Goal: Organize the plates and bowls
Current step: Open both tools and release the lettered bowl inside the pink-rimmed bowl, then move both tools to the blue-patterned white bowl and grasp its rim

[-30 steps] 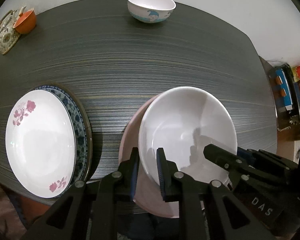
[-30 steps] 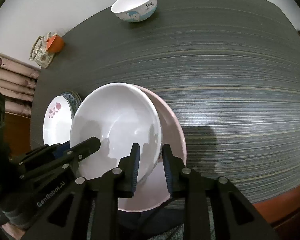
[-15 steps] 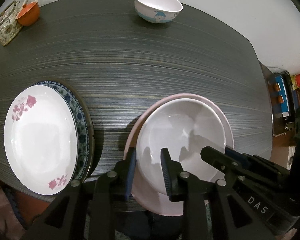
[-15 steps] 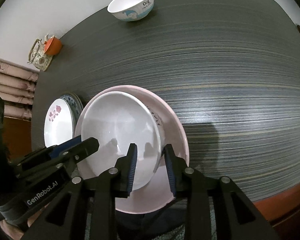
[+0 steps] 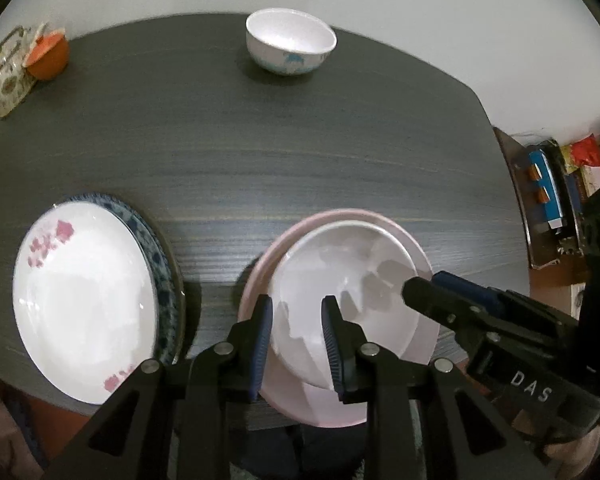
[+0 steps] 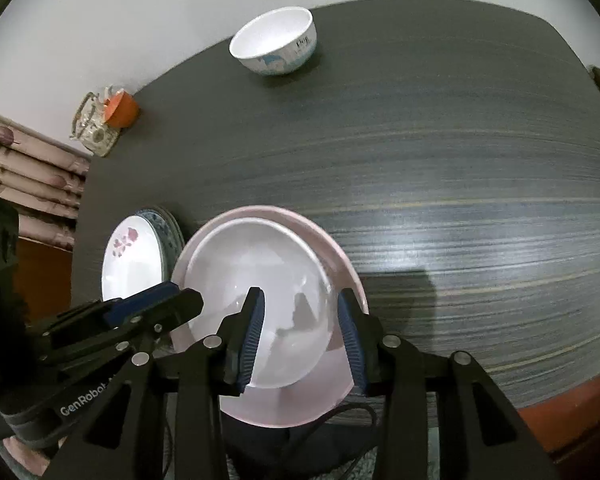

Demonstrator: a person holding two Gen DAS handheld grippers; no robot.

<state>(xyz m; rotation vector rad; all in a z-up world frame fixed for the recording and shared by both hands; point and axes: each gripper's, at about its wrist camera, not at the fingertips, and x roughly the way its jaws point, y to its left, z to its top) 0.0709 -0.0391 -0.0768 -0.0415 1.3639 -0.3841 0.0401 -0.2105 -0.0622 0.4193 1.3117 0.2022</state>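
Your left gripper [image 5: 296, 320] & right gripper [image 6: 302, 320] both straddle the white glossy bowl's [image 5: 352, 280] rim, jaws just opened, pads off it. Bowl sits nested in the pale pink round plate [image 5: 422, 344] at the dark wood-grain table's [image 5: 300, 168] near edge.

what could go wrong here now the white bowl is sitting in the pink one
1. Both hand-held grippers, left and right, have just been opening but straddle the white bowl's rim; lifting carelessly could snag and tip it.
2. The pink bowl sits near the table edge, so a nudge might push the stack off.
3. The flowered plate also overhangs that edge beside the left hand-held gripper.
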